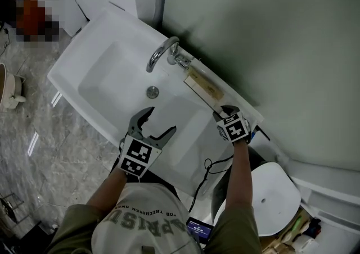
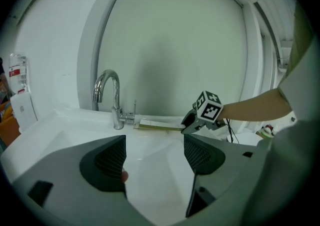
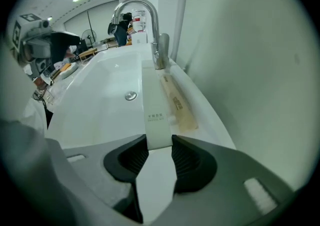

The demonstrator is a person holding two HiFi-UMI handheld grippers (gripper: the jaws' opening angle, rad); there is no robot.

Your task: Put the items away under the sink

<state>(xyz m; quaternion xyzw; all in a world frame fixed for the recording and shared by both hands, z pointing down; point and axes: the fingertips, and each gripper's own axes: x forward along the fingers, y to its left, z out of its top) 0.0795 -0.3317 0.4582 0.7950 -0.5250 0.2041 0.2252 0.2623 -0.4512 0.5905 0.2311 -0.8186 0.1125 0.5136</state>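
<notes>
In the right gripper view a long white box point(image 3: 154, 104) lies lengthwise on the sink's back ledge point(image 3: 200, 105). My right gripper point(image 3: 160, 151) is shut on its near end, both pads against its sides. A tan box point(image 3: 179, 105) lies beside it, against the wall side. The head view shows the right gripper point(image 1: 223, 114) at the right end of the ledge and the tan box point(image 1: 204, 85) past it. My left gripper point(image 1: 160, 121) hangs open over the white basin point(image 1: 107, 78) with nothing between its pads point(image 2: 111, 160). From the left gripper view the right gripper point(image 2: 192, 121) meets the boxes' end.
A chrome faucet point(image 1: 163, 51) stands at the ledge's left end, with the drain point(image 1: 152, 92) below it. The green wall point(image 1: 270, 33) runs close behind the ledge. A white round lid point(image 1: 274, 198) and a black cable point(image 1: 209, 168) lie at the lower right.
</notes>
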